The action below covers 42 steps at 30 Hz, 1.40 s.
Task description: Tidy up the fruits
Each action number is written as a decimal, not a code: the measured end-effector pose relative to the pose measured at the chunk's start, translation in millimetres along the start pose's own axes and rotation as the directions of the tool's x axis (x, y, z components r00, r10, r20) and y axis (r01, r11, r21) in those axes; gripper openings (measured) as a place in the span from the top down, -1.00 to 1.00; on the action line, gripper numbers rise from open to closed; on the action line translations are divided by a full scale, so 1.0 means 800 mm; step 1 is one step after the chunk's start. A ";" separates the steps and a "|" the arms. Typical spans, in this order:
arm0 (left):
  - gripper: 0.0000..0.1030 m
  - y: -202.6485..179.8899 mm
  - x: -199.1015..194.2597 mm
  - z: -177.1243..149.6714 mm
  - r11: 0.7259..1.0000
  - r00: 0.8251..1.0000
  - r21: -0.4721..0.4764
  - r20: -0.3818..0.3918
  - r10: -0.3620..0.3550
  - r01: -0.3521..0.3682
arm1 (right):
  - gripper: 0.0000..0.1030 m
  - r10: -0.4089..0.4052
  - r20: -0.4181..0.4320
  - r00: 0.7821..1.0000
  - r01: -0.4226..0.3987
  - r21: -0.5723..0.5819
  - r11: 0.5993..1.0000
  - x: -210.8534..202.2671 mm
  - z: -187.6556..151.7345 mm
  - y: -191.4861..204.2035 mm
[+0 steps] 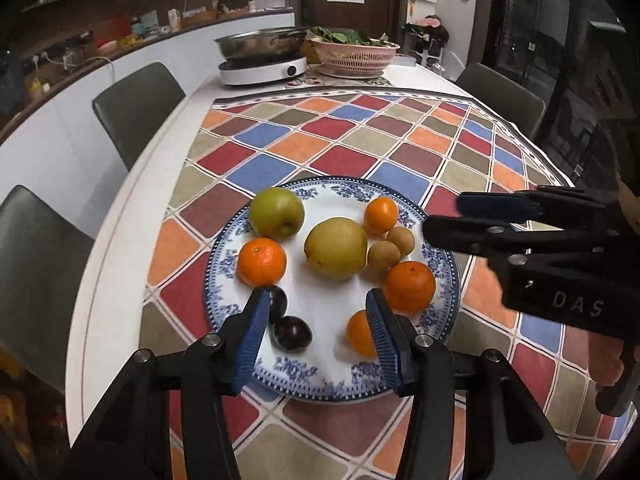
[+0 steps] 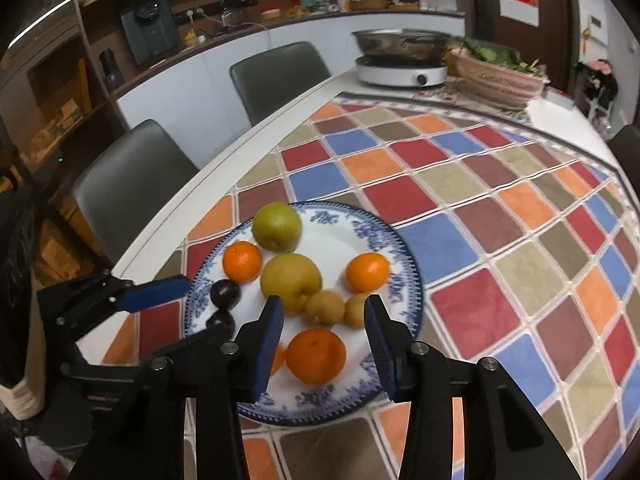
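A blue-patterned white plate (image 1: 320, 376) (image 2: 384, 236) on the checked tablecloth holds two green-yellow pears (image 1: 335, 248) (image 2: 290, 278), several oranges (image 1: 262, 262) (image 2: 316, 356), two small brown fruits (image 1: 383, 256) (image 2: 325, 307) and two dark plums (image 1: 292, 332) (image 2: 225, 291). My left gripper (image 1: 318, 320) is open and empty over the plate's near edge, with a plum by its left finger and an orange by its right. My right gripper (image 2: 322, 324) is open and empty, just above an orange. It also shows in the left wrist view (image 1: 460, 218), at the plate's right rim.
At the table's far end stand an induction cooker with a steel pan (image 1: 262, 66) (image 2: 402, 70) and a pink basket of greens (image 1: 354, 54) (image 2: 500, 76). Grey chairs (image 1: 136, 108) (image 2: 132, 192) line the left table edge. A counter with clutter runs behind.
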State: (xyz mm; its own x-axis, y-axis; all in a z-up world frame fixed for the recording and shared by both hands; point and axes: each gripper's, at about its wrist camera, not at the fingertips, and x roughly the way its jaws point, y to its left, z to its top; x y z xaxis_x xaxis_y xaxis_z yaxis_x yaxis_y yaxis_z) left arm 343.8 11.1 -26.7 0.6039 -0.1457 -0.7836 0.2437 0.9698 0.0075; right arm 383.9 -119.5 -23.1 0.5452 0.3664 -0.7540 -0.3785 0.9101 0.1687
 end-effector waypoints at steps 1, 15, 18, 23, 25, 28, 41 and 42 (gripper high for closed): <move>0.03 -0.001 -0.005 -0.001 1.000 1.000 -0.005 0.005 0.005 -0.005 | 0.17 -0.019 0.007 1.000 0.019 0.000 1.000 -0.006 -0.002 0.000; -0.23 -0.036 -0.108 -0.036 0.995 0.987 -0.057 0.137 0.089 -0.081 | -0.19 -0.144 0.113 0.983 0.141 0.033 0.989 -0.118 -0.071 0.009; -0.36 -0.046 -0.131 -0.047 0.994 0.981 -0.067 0.166 0.100 -0.090 | -0.19 -0.167 0.136 0.977 0.162 0.048 0.986 -0.141 -0.090 0.011; -0.53 -0.066 -0.158 -0.072 0.994 0.976 -0.063 0.194 0.098 -0.087 | -0.29 -0.182 0.162 0.970 0.174 0.057 0.983 -0.179 -0.123 0.019; -0.61 -0.072 -0.167 -0.082 0.994 0.974 -0.064 0.203 0.102 -0.091 | -0.34 -0.192 0.175 0.966 0.184 0.063 0.981 -0.191 -0.133 0.022; -0.71 -0.082 -0.184 -0.099 0.991 0.965 -0.063 0.228 0.128 -0.117 | -0.36 -0.220 0.199 0.955 0.209 0.075 0.975 -0.210 -0.149 0.027; -1.00 -0.099 -0.228 -0.149 0.984 0.949 -0.082 0.262 0.174 -0.158 | -0.48 -0.288 0.237 0.928 0.265 0.123 0.956 -0.259 -0.217 0.038; -1.00 -0.099 -0.229 -0.150 0.983 0.949 -0.085 0.262 0.178 -0.161 | -0.48 -0.292 0.239 0.926 0.270 0.122 0.955 -0.260 -0.220 0.039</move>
State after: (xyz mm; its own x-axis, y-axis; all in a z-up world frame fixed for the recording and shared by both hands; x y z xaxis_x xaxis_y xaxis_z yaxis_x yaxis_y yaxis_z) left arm 122.4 -15.5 41.9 0.8148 -0.0171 -0.5795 0.0781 0.9937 0.0805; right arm 127.2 -201.0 27.5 0.7939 0.1197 -0.5962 -0.1230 0.9918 0.0354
